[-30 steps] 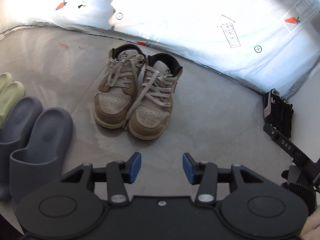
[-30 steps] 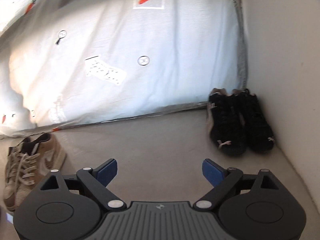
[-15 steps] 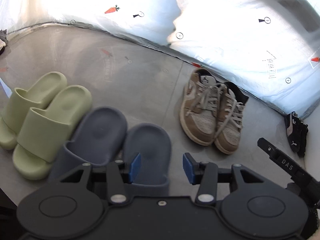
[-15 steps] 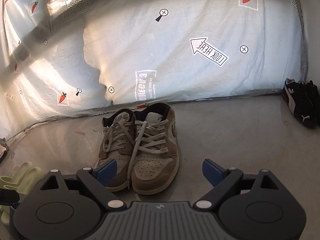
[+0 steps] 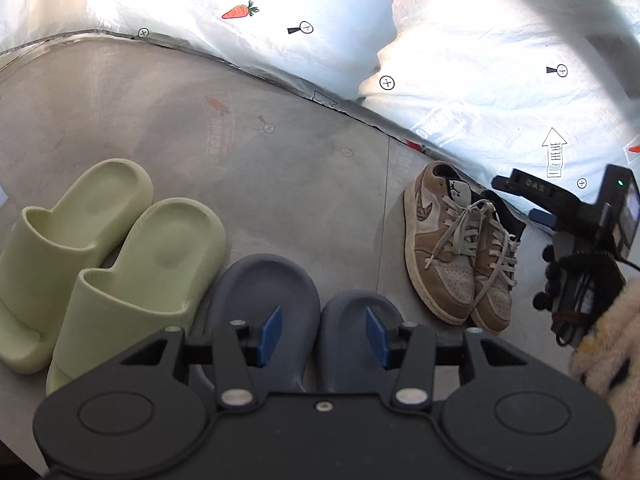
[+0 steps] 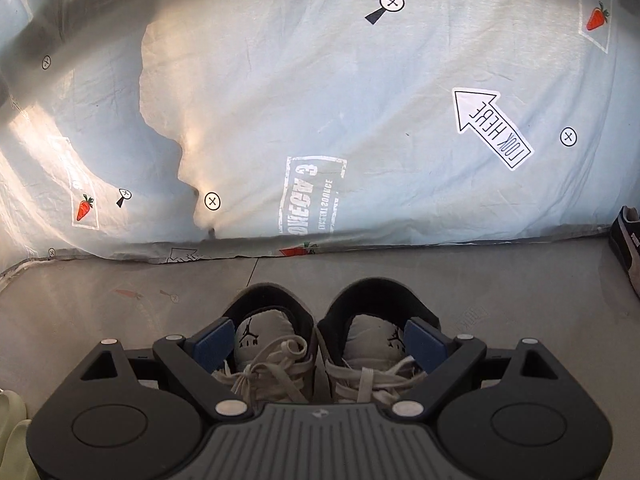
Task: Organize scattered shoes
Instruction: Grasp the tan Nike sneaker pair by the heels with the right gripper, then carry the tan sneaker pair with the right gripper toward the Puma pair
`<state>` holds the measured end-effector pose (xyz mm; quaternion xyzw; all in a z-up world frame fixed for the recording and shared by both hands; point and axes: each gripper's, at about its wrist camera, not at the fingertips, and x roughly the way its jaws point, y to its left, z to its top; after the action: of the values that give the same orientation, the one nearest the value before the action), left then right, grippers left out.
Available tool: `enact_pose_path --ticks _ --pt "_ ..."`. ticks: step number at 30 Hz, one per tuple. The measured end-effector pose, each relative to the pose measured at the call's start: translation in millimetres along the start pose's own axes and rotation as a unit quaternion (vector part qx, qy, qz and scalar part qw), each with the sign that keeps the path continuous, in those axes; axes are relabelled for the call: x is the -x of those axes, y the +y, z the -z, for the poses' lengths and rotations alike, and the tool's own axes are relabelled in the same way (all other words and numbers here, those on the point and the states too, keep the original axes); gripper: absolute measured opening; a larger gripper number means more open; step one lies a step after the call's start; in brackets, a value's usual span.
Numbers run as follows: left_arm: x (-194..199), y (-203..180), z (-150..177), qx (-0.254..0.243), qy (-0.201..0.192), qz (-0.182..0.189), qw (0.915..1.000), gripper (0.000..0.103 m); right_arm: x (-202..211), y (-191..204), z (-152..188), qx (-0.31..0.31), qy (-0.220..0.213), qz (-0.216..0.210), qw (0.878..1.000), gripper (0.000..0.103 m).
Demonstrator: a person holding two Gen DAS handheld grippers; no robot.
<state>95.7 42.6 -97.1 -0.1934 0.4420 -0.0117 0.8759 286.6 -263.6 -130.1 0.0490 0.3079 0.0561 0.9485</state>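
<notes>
A pair of tan sneakers [image 5: 460, 252] stands side by side on the grey floor near the printed sheet. In the right wrist view the same sneakers [image 6: 332, 336] lie right under my right gripper [image 6: 318, 344], which is open, its blue pads spread outside the two tongues. My left gripper [image 5: 322, 336] is open above a pair of grey-blue slides [image 5: 268, 300], touching nothing. A pair of light green slides [image 5: 108, 252] sits to their left. The right gripper's body [image 5: 576, 220] shows at the right of the left wrist view.
A crinkled white sheet [image 6: 320, 100] with carrot and arrow prints rises behind the shoes. A black sneaker [image 6: 628, 248] lies at the far right edge. A fuzzy cream sleeve [image 5: 608, 344] shows at the right. Bare floor [image 5: 200, 120] lies beyond the slides.
My left gripper swung left, from over the tan sneakers to over the grey-blue slides. My right gripper swung left from the black sneakers and came down close over the tan pair.
</notes>
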Motion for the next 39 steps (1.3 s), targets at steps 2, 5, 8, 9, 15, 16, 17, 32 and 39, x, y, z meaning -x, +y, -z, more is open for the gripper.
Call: enact_pose_path --ticks 2,5,8,9,15,16,17,32,39 --pt "-4 4 -4 -0.002 0.002 0.001 1.0000 0.047 -25 2 -14 0.013 0.028 0.004 1.000 0.093" --pt "-9 9 -8 0.001 0.004 -0.003 1.0000 0.047 -65 10 -31 0.043 0.085 0.017 0.995 0.091" --pt "-17 13 -16 0.003 0.007 -0.007 0.9999 0.047 -87 15 -35 0.056 0.118 0.036 0.991 0.091" --pt "-20 14 -18 0.004 0.008 -0.008 0.9999 0.047 -93 16 -35 0.053 0.123 0.036 0.990 0.091" --pt "-38 21 -33 0.008 0.014 -0.016 0.9997 0.047 -119 8 -36 0.007 0.165 0.050 0.985 0.084" --pt "-41 23 -36 0.009 0.015 -0.018 0.9997 0.047 -124 5 -36 0.001 0.171 0.052 0.984 0.084" --pt "-44 24 -38 0.010 0.016 -0.019 0.9996 0.047 -128 2 -36 -0.006 0.177 0.052 0.983 0.085" --pt "-79 16 -59 0.000 0.034 -0.026 0.9991 0.047 -146 -1 -21 -0.035 0.139 0.070 0.987 0.065" --pt "-70 2 -63 -0.026 0.026 -0.021 0.9991 0.047 -79 11 -8 -0.037 0.008 0.056 0.998 0.056"
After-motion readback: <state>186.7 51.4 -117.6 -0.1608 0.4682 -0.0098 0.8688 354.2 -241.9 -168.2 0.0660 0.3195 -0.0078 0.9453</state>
